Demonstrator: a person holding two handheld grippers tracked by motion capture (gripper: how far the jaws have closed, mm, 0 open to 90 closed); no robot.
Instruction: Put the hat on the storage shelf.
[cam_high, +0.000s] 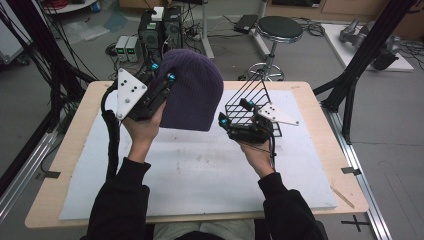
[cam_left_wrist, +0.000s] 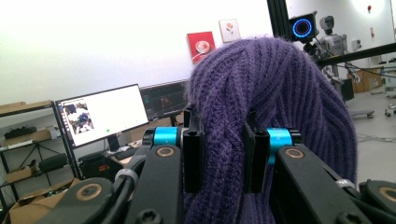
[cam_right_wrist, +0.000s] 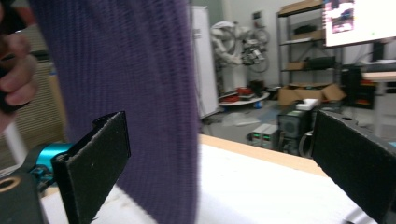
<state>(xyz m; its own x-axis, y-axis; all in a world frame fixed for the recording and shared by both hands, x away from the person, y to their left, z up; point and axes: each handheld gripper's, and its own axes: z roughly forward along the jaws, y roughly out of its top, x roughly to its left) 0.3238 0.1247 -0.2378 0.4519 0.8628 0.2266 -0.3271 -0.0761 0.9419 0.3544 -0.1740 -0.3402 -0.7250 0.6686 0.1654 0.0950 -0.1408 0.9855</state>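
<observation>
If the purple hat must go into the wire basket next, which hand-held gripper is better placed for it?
Probably the left hand-held gripper: it is shut on the purple hat, held above the table. The right hand-held gripper is open beside the wire basket.

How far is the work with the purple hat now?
Done: the left gripper has pinched the purple knit hat and holds it lifted above the white mat. In hand: the right gripper is open beside the hanging hat. Left: the wire basket looks empty, maybe the hat's destination.
</observation>
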